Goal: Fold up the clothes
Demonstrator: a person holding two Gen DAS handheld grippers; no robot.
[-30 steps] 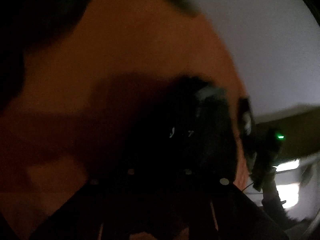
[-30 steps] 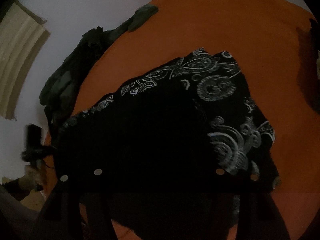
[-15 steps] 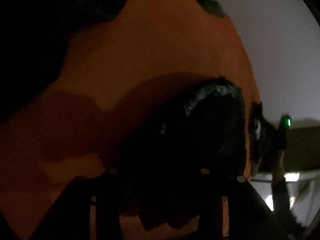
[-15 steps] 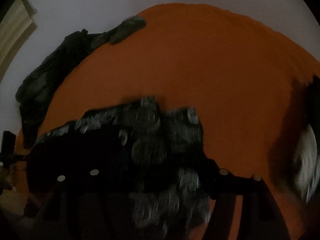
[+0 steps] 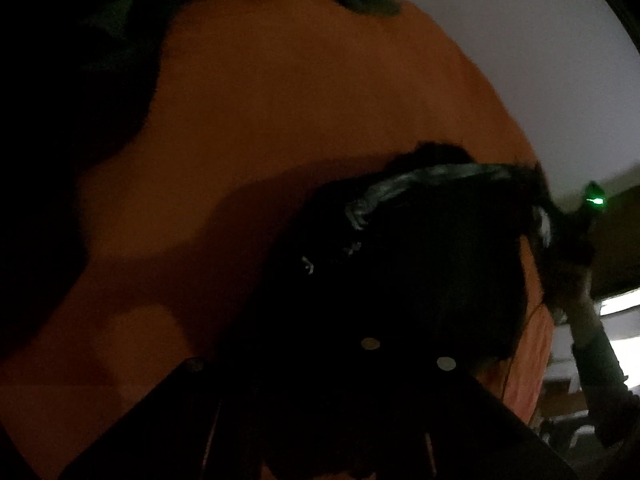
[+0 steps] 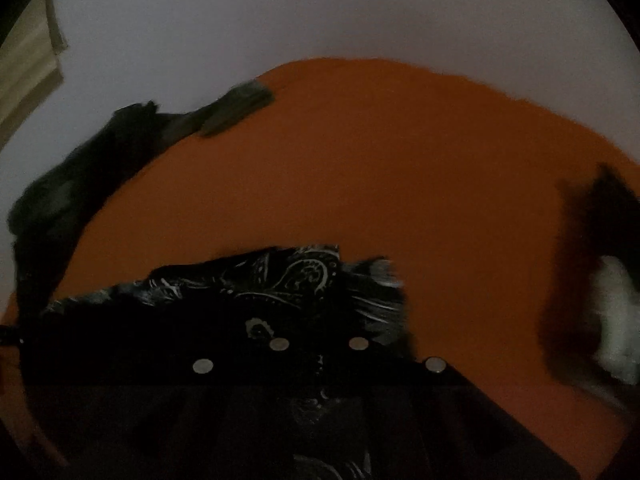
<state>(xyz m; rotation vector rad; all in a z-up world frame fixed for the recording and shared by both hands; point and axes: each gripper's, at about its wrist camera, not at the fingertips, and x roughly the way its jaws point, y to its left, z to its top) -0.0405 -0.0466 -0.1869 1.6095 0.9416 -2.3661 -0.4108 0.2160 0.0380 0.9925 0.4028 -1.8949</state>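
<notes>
orange bedspread (image 6: pixel 380 152), paisley garment (image 6: pixel 280 280) lengthwise left-right, right gripper (image 6: pixel 319 344) clamping it, left gripper (image 5: pixel 408 354) closing on it

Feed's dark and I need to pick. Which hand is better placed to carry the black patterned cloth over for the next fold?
Probably the right. The right gripper is shut with the patterned cloth bunched between its fingers and bare orange cover ahead. The left gripper is closing in dark folds; its hold is unclear.

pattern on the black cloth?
White paisley print on the black cloth, clearest in the right wrist view.
</notes>
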